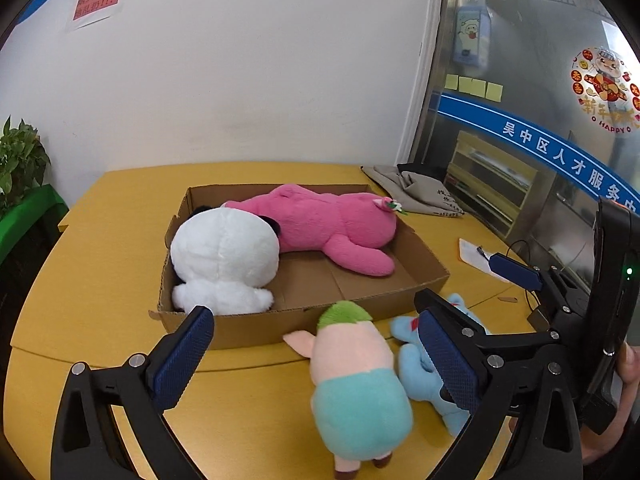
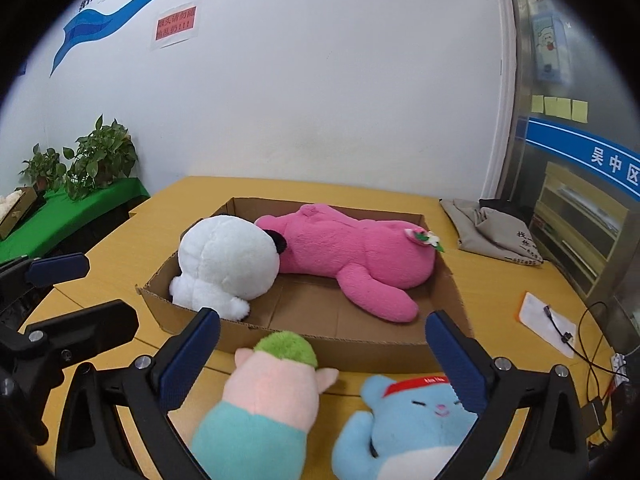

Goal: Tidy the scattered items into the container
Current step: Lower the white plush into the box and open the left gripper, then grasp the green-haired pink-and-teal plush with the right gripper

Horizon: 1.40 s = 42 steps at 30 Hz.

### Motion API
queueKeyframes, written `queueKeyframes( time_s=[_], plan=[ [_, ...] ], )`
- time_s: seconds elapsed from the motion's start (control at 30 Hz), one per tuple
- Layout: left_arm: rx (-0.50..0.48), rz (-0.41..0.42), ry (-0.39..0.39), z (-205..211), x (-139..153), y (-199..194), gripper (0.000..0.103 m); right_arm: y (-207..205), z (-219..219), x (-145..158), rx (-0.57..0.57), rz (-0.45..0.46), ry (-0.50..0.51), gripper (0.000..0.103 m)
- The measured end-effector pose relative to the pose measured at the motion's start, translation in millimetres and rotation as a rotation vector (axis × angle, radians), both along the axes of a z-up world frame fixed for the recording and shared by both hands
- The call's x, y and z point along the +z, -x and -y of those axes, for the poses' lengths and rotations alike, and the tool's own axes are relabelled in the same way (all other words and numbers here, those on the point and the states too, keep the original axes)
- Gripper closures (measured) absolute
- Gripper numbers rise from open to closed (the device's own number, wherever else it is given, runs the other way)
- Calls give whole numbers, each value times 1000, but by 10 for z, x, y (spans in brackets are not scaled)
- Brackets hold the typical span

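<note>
both jaws spread, nothing pinched. pig plush point(image 1: 352, 376) between left gripper point(image 1: 316, 356) jaws: judged light, squashy; torso best pinched. blue plush point(image 2: 416, 424) between right gripper point(image 2: 324, 356) jaws; box point(image 1: 420, 280) ahead.

Fluffy plush panda point(image 1: 224, 260) lies in a matt corrugated cardboard box point(image 1: 360, 308).

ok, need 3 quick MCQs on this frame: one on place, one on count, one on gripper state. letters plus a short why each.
1. Where is the pink bear?
A. on the table
B. in the cardboard box
C. in a gripper

2. How many plush toys lie outside the box?
A. one
B. two
C. four

3. The left gripper is:
A. open
B. shut on a toy
C. out of view

Key: B, it lies inside beside the white panda. B, the green-haired doll and blue plush sit on the table. A, its fingers stand wide apart.
</note>
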State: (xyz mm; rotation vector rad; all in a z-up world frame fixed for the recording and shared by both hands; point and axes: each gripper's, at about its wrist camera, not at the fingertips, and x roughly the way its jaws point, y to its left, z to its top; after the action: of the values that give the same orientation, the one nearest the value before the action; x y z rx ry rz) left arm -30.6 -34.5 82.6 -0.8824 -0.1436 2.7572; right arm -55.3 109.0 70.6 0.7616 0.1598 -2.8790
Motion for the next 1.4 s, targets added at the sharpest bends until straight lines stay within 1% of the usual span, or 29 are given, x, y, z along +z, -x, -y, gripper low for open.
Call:
queueKeyframes(
  time_s=[0.13,0.33,0.77,1.17,1.3,1.4],
  plan=[
    [-5,-16,8,-88,52,-134,0,-126,-74,42,-3,-12,2,1],
    [-20,-25,10,-162,78,-227,0,-262,-153,110,-11,-27,10,1],
    [-36,-24,6,-206,56,-298,0,-351,-185,40,-17,-10,0,1],
    [-35,1,2,-190,-37,-176,0,-266,-218,-104,-24,22,0,1],
    [-40,31,-10,-179,-120,-53,0,-217,-259,-190,-28,43,8,1],
    [-46,68,-14,-170,-225,86,0,-199,-300,-286,-22,69,27,1]
  ],
)
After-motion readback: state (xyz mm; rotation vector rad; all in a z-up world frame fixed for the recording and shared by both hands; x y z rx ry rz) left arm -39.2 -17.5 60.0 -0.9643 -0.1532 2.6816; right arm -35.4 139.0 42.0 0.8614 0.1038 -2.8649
